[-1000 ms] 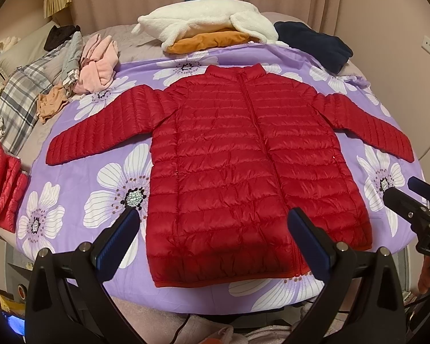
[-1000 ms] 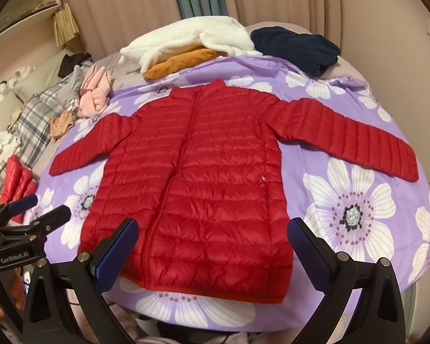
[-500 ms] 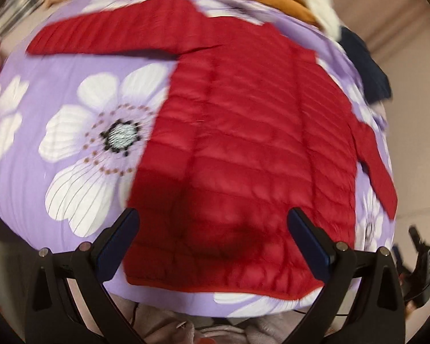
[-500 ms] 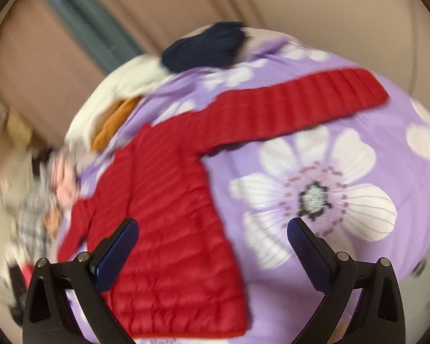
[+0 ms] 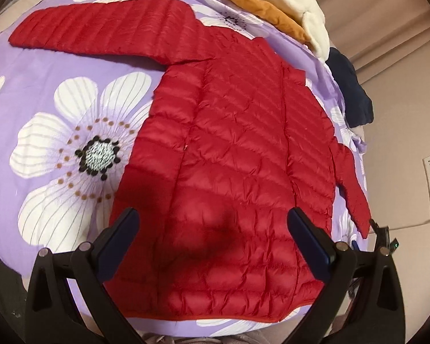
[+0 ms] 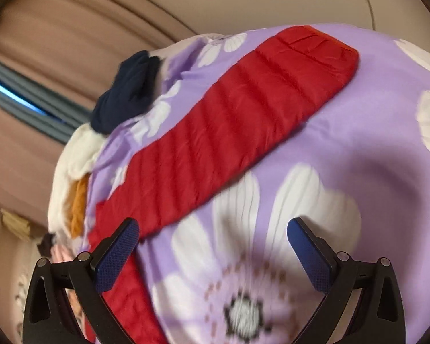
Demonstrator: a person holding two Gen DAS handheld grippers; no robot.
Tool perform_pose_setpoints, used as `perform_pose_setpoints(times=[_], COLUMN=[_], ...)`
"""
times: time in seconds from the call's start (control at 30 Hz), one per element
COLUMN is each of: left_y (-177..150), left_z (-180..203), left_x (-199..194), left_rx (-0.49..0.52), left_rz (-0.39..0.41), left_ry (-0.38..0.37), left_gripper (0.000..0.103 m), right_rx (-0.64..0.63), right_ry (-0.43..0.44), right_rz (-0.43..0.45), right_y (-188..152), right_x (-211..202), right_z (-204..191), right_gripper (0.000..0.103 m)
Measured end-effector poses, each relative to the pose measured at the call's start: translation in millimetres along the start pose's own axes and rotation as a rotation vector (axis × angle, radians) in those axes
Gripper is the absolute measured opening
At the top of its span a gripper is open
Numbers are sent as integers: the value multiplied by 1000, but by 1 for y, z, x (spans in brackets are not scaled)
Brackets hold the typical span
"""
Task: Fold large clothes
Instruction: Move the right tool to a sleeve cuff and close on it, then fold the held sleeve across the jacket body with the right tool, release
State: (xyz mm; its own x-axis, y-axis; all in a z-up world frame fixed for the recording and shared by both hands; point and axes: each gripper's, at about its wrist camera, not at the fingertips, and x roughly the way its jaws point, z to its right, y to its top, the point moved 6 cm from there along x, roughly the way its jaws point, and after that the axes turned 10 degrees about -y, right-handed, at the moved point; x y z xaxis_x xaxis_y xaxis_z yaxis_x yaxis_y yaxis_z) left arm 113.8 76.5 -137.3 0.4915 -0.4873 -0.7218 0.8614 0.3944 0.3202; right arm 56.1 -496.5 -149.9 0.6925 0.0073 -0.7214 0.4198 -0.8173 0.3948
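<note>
Hovering low over the hem, your left gripper [image 5: 213, 238] has its two blue-padded fingers [image 5: 117, 246] spread wide apart, holding nothing, and it points up the body of the red quilted puffer jacket [image 5: 232, 154]. That jacket lies flat and face up on the purple bedspread with large white flowers [image 5: 71, 132], zip closed, both sleeves stretched out sideways; one sleeve [image 5: 100, 31] runs toward the upper left of the left wrist view. Beyond the collar sit a cream fleece garment [image 5: 286, 3] on an orange one [image 5: 266, 14], with a dark navy garment [image 5: 349, 91] to their right.

Your right gripper [image 6: 213, 238] is tilted, so the bed looks slanted in its view. Its fingers [image 6: 116, 252] also stand wide apart and empty, above the bedspread [image 6: 358, 149] just beside the jacket's other sleeve [image 6: 238, 126], which lies straight with its cuff at the upper right. The left fingertip overlaps the edge of the jacket's body in the picture; you cannot tell whether it touches.
</note>
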Motion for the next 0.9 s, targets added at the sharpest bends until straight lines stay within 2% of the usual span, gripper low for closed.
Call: perform_pose_setpoints(times=[0.1,0.3,0.33,0.4,0.43,0.47,0.5,0.53,0.6,0.73,0.9], left_y=[7,18,19,18,17,16,14,13,13,18,17], left_z=[5,18,20,22,24,25,26,27,25,12,-4], left_x=[4,12,14,19,22,27,30,33,34,30,20], left_rx=[39,36,37,50,58,69,76,90,117,101,42], left_rz=[8,39,42,30,16,-11,-27,-42,-43,-19,-1], left_ry=[24,-60,-67,-57,-46,-39,-37,-25,13,52,13], left_gripper=[103,103,103,103,103,103,103,103,103,103,103], right_rx=[35,183,214,271,297,325,360,392,428,333,72], right_ry=[6,99,113,106,94,86,85,96,112,128,182], right_rz=[31,89,101,113,111,102,90,82,78,148,243], right_y=[17,43,46,49,50,51,50,49,47,52,52], right_x=[12,20,20,22,23,26,28,28,24,-8,-68], right_z=[2,13,16,23,28,34,42,49,56,39,-33], right_gripper=[102,101,94,71,53,43,29,20,14,10,10])
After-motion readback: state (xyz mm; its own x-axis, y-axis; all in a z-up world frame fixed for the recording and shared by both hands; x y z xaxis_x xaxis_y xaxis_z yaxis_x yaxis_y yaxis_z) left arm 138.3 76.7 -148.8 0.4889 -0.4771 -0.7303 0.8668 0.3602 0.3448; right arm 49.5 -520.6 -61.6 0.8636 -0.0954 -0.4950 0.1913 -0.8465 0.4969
